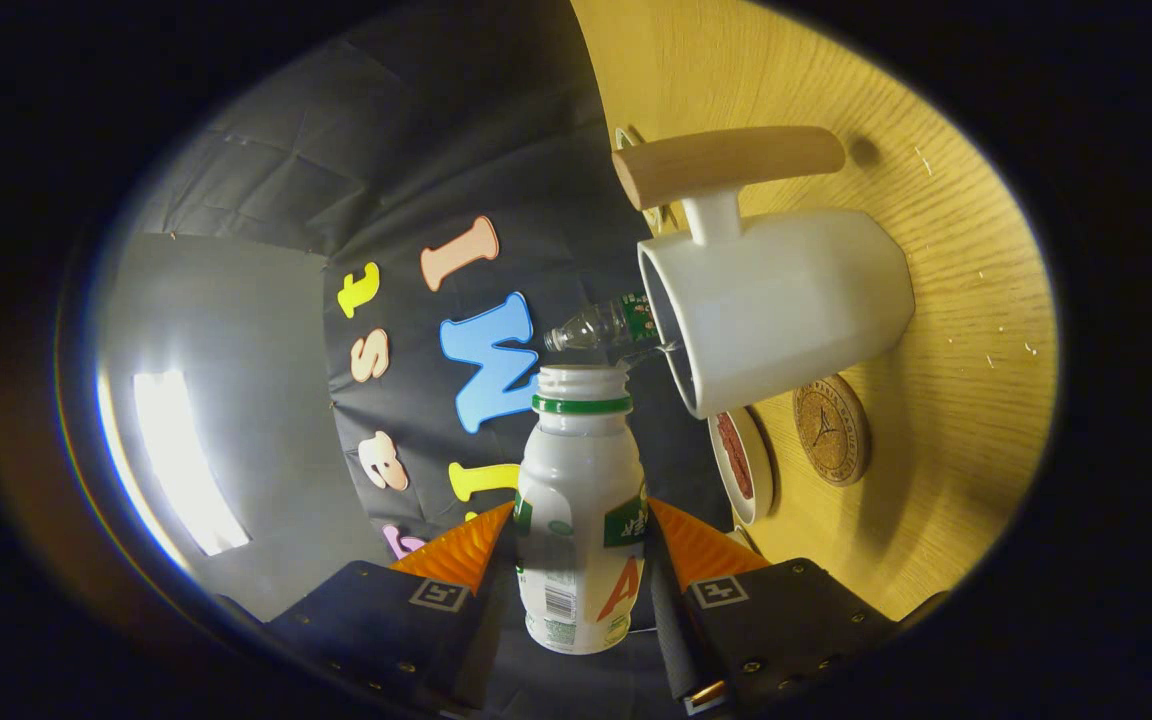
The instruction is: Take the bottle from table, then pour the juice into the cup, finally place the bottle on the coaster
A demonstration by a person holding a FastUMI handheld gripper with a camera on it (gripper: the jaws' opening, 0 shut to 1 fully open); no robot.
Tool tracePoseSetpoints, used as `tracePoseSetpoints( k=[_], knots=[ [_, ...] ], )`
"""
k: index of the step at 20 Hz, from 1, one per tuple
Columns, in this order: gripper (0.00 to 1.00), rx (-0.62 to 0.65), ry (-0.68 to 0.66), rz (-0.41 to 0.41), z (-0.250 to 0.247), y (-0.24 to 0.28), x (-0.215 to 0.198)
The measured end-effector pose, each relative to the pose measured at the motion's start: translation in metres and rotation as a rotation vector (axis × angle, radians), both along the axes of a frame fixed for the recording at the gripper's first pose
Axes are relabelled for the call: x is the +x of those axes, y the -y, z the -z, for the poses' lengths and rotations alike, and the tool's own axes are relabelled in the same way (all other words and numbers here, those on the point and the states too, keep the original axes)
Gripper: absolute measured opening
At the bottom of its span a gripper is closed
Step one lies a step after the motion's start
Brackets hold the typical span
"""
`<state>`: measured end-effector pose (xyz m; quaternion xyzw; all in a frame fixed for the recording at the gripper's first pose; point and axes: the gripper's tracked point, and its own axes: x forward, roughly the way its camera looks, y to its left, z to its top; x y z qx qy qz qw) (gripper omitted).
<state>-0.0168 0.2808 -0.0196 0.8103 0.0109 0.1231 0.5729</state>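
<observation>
My gripper (581, 520) is shut on a small white bottle (576, 470) with a green neck ring and no cap, both fingers pressing on its sides. The view is rolled, so the wooden table (966, 300) stands along one side. The bottle's open mouth points at the rim of a white cup (796, 300) with a wooden handle (726, 160), just short of the cup's opening. I cannot tell whether juice is flowing. A round cork coaster (831, 430) lies on the table right beside the cup's base.
A small white dish (744, 500) with something red in it sits between the coaster and my fingers. A clear plastic bottle (601, 325) lies behind the cup's mouth. The booth's cloth wall (416, 200) stands beyond the table edge.
</observation>
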Motion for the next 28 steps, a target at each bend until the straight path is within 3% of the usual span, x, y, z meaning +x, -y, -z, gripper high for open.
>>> tracePoseSetpoints(
  k=[28],
  knots=[
    [0.65,0.086,-0.022,0.05,-0.0095,-0.0039,0.0087]
  ],
)
